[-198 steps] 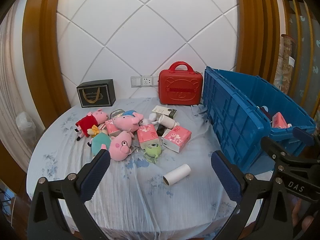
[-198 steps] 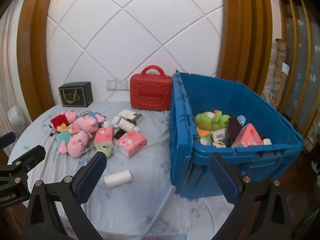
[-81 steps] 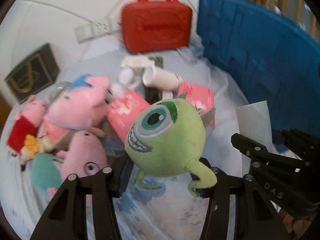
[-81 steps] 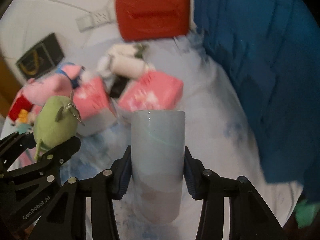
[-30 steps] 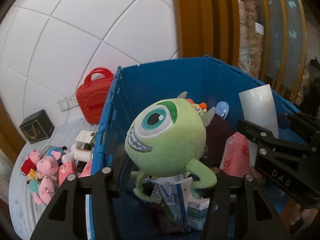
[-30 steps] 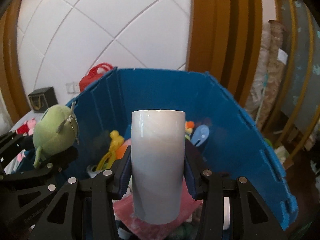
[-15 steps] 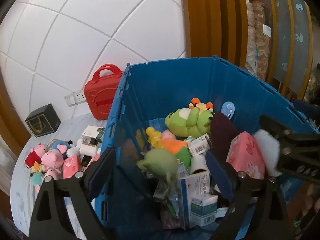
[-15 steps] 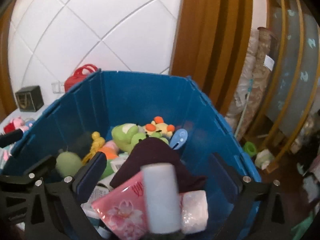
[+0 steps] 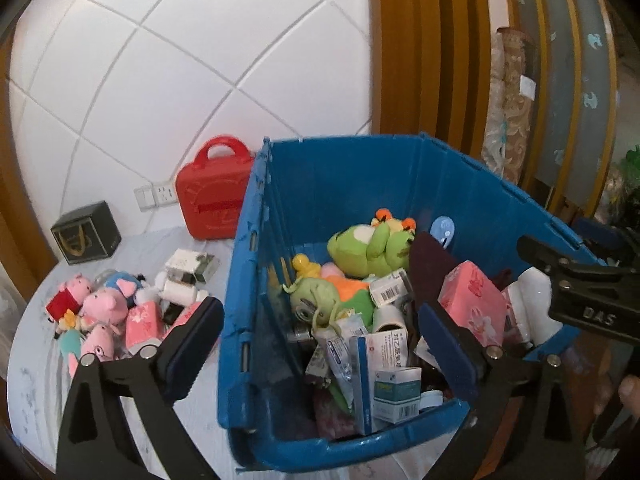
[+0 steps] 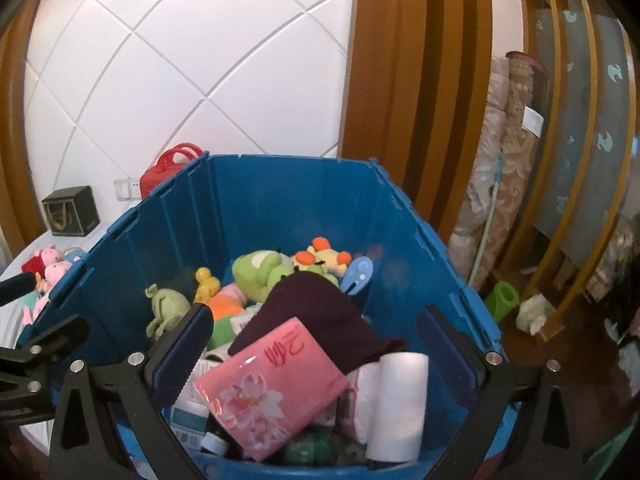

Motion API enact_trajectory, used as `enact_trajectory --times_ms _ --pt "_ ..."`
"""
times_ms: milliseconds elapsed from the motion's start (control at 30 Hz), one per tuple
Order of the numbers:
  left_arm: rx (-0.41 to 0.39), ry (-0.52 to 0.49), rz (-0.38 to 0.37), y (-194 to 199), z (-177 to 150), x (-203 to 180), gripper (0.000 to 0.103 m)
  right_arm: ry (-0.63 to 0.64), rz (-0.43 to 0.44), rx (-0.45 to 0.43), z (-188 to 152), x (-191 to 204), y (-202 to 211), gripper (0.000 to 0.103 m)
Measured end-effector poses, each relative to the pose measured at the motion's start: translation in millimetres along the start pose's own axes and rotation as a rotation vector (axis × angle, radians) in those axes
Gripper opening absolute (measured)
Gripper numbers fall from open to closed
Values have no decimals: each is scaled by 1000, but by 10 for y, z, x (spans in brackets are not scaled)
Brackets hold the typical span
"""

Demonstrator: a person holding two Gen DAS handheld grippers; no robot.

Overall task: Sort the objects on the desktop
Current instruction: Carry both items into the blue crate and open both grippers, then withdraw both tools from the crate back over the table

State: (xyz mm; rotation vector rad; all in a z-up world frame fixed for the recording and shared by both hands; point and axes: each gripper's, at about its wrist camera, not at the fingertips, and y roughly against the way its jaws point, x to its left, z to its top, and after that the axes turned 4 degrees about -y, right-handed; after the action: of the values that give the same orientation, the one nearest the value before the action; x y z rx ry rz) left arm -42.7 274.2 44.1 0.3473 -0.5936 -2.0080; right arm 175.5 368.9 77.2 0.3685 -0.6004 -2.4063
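Note:
Both grippers hover open and empty over the blue crate (image 9: 360, 176) (image 10: 280, 184). My left gripper (image 9: 320, 344) is above the crate's near left corner. My right gripper (image 10: 312, 344) is above its near side. The green one-eyed plush (image 9: 316, 300) (image 10: 166, 308) lies inside the crate among boxes. The white roll (image 10: 400, 404) (image 9: 532, 300) stands in the crate's near right part, beside a pink tissue pack (image 10: 272, 384) (image 9: 472, 304).
The crate also holds a green frog plush (image 9: 368, 248), a dark cloth (image 10: 316, 316) and medicine boxes (image 9: 384, 380). On the table to the left lie pink pig plushes (image 9: 100, 308), pink tissue packs (image 9: 142, 324), a red case (image 9: 212, 196) and a black box (image 9: 86, 236).
Both grippers opened over the crate. The green plush dropped from the left one and the white roll from the right one, and both now rest inside the crate.

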Motion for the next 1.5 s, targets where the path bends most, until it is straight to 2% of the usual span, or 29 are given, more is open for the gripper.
enact_trajectory --times_ms 100,167,300,467,600,700,933,1100,1200,1333,1500 --pt "-39 10 -12 119 -28 41 99 -13 8 3 -45 -22 14 103" --pt "-44 18 10 177 -50 88 99 -14 14 7 -68 -15 14 103" --pt "-29 53 55 241 -114 276 99 -12 38 7 -84 88 18 103" --pt "20 100 122 296 -291 763 99 2 86 -13 -60 376 68 103" --pt "48 163 157 356 -528 1327 99 40 143 -38 -38 818 140 103" --pt "60 201 233 442 -718 1801 99 64 176 -61 -28 1197 214 103" --pt "107 260 322 642 -1242 3117 99 85 247 -109 -44 2354 381 103" --pt "183 274 361 686 -1641 4006 99 95 284 -53 -132 3192 251 103" --pt "230 287 366 626 -1810 4363 99 88 304 32 -287 3596 65 103" --pt "301 325 356 447 -2042 4720 99 102 297 167 -495 3901 -273 103" --pt "366 372 344 188 -2235 4879 99 74 303 277 -696 4015 -751 103"
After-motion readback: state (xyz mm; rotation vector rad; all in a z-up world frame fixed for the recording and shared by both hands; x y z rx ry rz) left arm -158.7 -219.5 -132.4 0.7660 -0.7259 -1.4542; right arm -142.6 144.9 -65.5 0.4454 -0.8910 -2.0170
